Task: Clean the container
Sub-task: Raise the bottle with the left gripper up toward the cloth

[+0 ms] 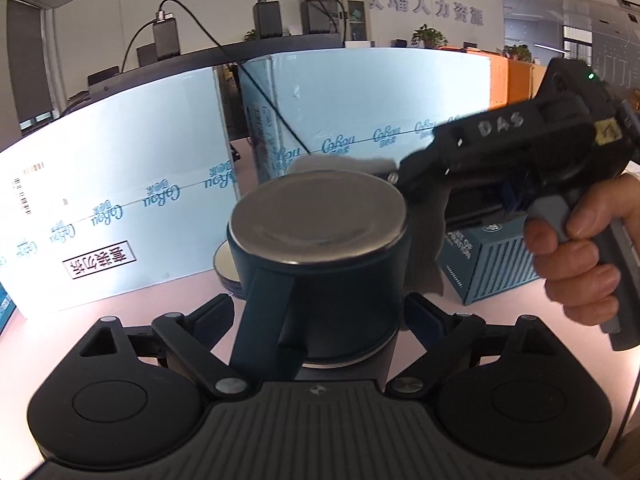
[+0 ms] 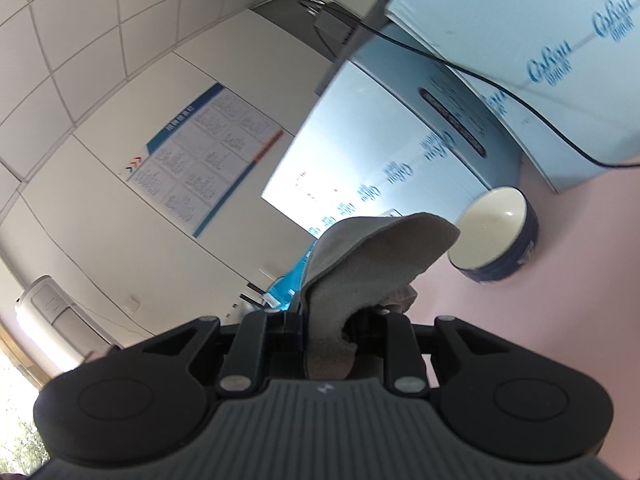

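A dark blue cylindrical container (image 1: 344, 280) with a shiny metal top and a strap-like handle stands on the pink table (image 1: 120, 320), right in front of the left wrist camera. My left gripper (image 1: 320, 312) is open, with one finger on each side of the container's lower body. A gap shows by the left finger. A hand holds my right gripper (image 1: 416, 184) at the container's upper right, shut on a grey cloth (image 1: 430, 240) that hangs beside the container. In the right wrist view the grey cloth (image 2: 372, 248) folds up and forward from between the jaws of the right gripper (image 2: 336, 324).
A cream bowl (image 2: 496, 232) with a dark blue outside sits on the table behind the container, its edge (image 1: 226, 268) just showing. Large white-and-blue cartons (image 1: 140, 184) wall off the back, with a black cable (image 1: 272, 104) across them. A blue box (image 1: 492, 260) stands at right.
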### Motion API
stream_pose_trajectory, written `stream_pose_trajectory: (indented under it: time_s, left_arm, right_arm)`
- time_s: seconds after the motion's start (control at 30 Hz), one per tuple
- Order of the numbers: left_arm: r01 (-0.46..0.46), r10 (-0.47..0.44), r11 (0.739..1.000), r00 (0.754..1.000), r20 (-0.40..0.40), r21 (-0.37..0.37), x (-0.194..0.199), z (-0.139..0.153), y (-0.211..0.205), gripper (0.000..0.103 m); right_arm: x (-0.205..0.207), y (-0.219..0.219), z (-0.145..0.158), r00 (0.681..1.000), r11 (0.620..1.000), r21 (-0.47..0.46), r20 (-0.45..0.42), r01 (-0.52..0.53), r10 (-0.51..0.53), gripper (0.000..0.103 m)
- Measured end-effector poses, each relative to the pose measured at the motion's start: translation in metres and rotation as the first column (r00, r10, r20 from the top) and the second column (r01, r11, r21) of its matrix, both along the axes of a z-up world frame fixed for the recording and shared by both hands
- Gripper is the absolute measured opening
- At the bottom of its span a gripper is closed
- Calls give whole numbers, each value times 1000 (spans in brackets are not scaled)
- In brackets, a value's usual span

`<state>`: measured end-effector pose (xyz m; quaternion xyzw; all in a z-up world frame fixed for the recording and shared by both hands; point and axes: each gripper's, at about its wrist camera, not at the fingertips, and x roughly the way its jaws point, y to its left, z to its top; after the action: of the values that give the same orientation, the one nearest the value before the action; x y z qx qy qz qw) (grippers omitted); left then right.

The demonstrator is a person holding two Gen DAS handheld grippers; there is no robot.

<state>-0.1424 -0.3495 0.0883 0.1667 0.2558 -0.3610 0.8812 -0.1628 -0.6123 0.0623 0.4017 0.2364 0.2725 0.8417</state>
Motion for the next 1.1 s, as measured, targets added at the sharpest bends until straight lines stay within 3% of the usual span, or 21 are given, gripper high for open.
stream_pose_trajectory:
  time_s: [0.23,0.57,0.67,0.9,1.1]
  left_arm:
    - [-88,89,996,996,-3,26,2,-4,-5,94]
    - [-108,109,993,994,-6,48,-1,-9,-7,95]
    - [-116,117,992,993,-19,43,0,-9,-6,95]
    - [-121,122,991,992,-22,52,-1,-11,-5,96]
    - [-121,123,991,992,-27,58,-3,-12,-6,95]
  right_arm:
    - [2,0,-7,1000,1000,1,-13,4,-4,27]
    - [-1,2,-45,992,999,-16,-126,30,-32,27]
    - [-5,3,-47,991,998,-35,-123,45,-49,27]
    - [-17,4,0,999,999,-46,38,14,-12,27]
    - [-29,5,44,982,998,-50,187,31,-22,27]
